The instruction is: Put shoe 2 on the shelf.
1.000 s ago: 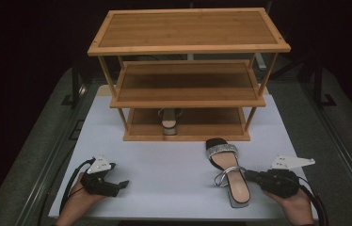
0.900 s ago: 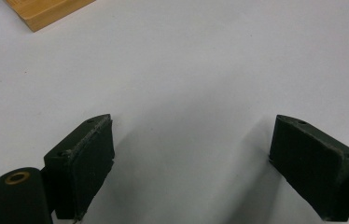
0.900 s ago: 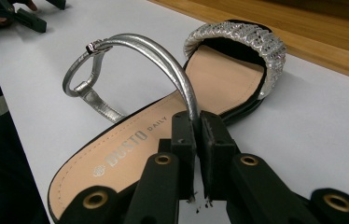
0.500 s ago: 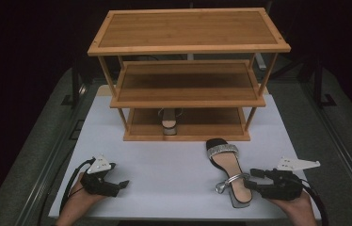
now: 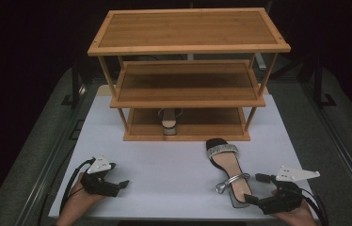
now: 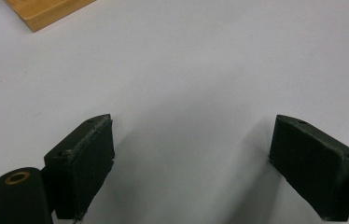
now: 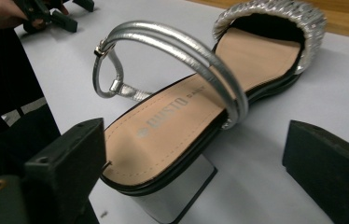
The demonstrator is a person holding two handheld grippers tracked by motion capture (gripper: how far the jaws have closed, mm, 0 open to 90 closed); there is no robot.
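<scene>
One white table [image 5: 174,165] in a dark room bears my sandal [image 5: 228,165] at five o'clock, my right gripper [image 5: 258,189] just spreading off its heel.

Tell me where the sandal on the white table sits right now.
In the high view the sandal lies on the table's right half, in front of the wooden rack, its heel beside the open right tongs.

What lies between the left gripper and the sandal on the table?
Only bare white table lies between the left gripper and the sandal; the high view shows this stretch.
</scene>
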